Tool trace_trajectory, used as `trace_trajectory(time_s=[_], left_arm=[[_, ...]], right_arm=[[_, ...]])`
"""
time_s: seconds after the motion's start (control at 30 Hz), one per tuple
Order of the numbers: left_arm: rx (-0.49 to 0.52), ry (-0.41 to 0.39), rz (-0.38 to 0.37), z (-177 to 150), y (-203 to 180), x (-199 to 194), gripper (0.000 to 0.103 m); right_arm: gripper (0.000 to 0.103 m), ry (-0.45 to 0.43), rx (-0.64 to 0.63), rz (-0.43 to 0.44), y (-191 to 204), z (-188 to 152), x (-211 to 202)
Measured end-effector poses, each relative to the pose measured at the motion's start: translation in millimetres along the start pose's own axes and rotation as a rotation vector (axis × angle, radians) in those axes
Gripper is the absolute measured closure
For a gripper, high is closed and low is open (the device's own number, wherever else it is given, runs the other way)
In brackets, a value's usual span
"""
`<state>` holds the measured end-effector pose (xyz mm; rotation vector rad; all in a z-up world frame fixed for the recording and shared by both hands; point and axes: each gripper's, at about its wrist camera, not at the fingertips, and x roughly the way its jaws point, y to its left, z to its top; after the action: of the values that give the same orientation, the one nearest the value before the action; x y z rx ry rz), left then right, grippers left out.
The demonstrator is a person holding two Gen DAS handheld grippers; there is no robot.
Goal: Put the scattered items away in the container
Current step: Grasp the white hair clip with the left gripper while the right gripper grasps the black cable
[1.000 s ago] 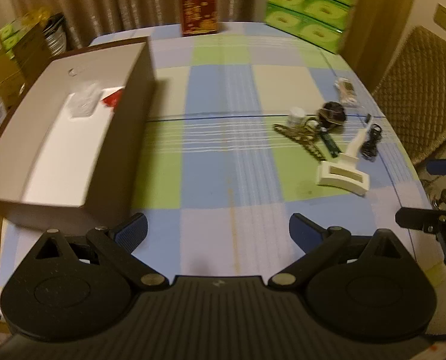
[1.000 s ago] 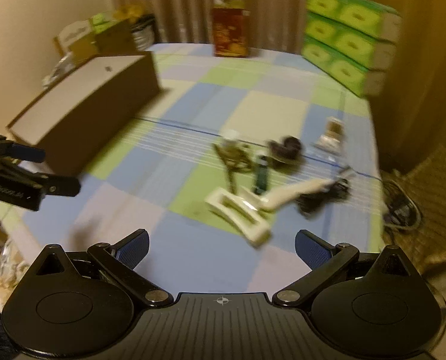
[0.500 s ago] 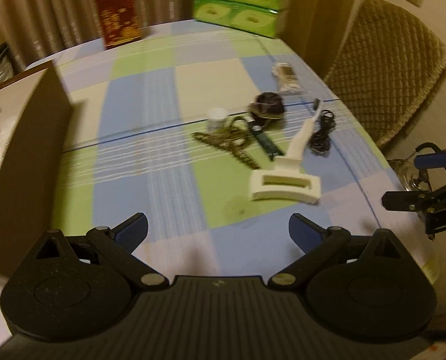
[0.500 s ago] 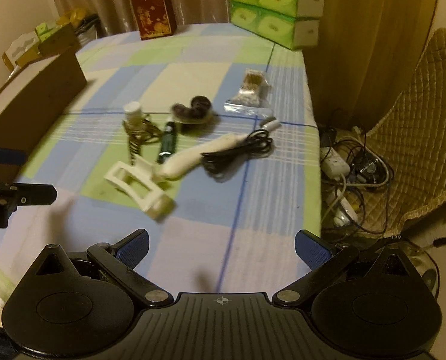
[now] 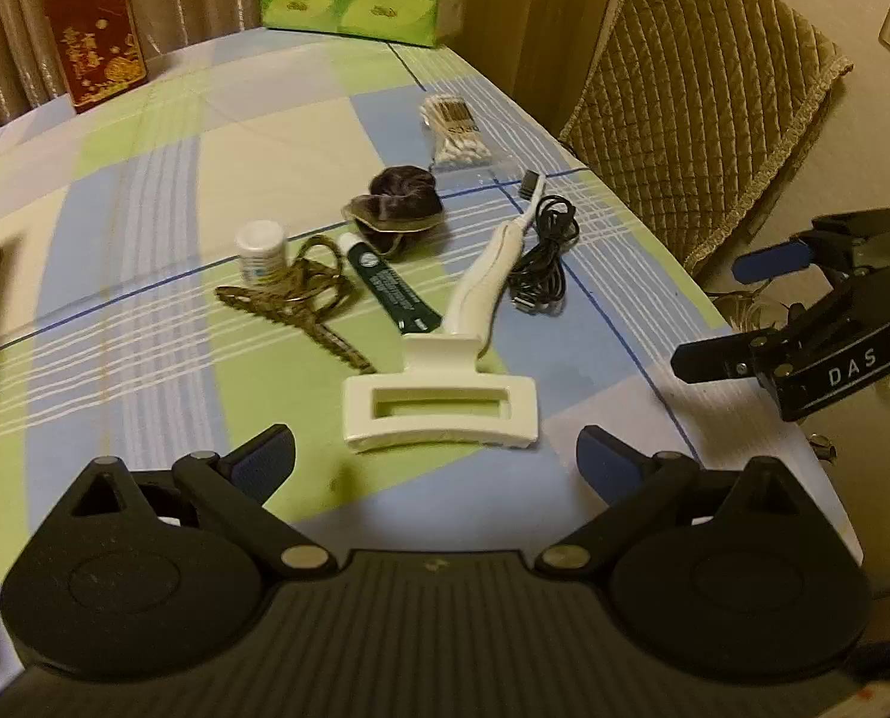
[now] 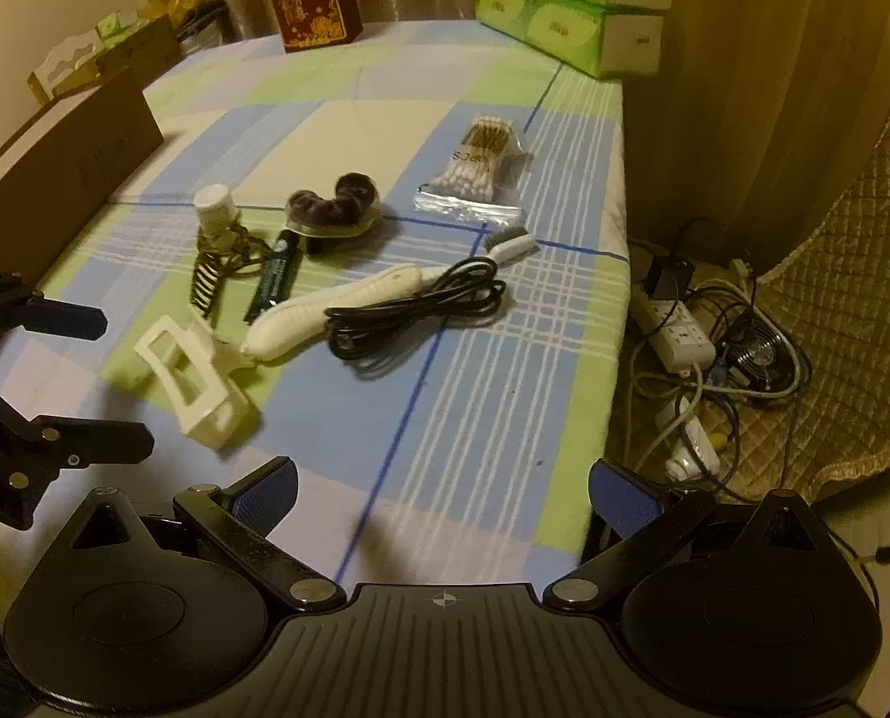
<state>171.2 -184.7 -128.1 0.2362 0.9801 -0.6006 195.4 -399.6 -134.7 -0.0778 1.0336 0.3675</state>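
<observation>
White plastic claw hair clip (image 5: 439, 404), rectangular with open slot, lying on checked worktop (image 5: 145, 191) just ahead of left gripper (image 5: 436, 458), fingers spread, empty; behind it white-handled toothbrush (image 5: 492, 266), coiled black cable (image 5: 543, 266), dark green tube (image 5: 388, 287), brown velvety scrunchie (image 5: 400, 203), bagged cotton swabs (image 5: 456, 131); brown cardboard container (image 6: 55, 179) at far left; right gripper (image 6: 442, 496) spread, empty.

- My left wrist view looks low across the table (image 5: 145, 191) toward the far curtain, white hair clip (image 5: 439, 404) nearest.
- My right wrist view faces the same way from further right, taking in floor cables (image 6: 714, 347).
- Both share the clutter; each sees the other gripper at its edge.
</observation>
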Motion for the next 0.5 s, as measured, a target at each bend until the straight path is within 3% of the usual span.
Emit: trace_trajectory(time_s=[0.4, 0.5], left_arm=[[-0.024, 0.002, -0.005, 8, 0, 37, 0.004], [-0.012, -0.002, 0.0, 8, 0, 41, 0.012]], right_arm=[[0.002, 0.02, -0.052, 0.027, -20, 11, 18], [0.002, 0.013, -0.076, 0.046, -20, 15, 20]])
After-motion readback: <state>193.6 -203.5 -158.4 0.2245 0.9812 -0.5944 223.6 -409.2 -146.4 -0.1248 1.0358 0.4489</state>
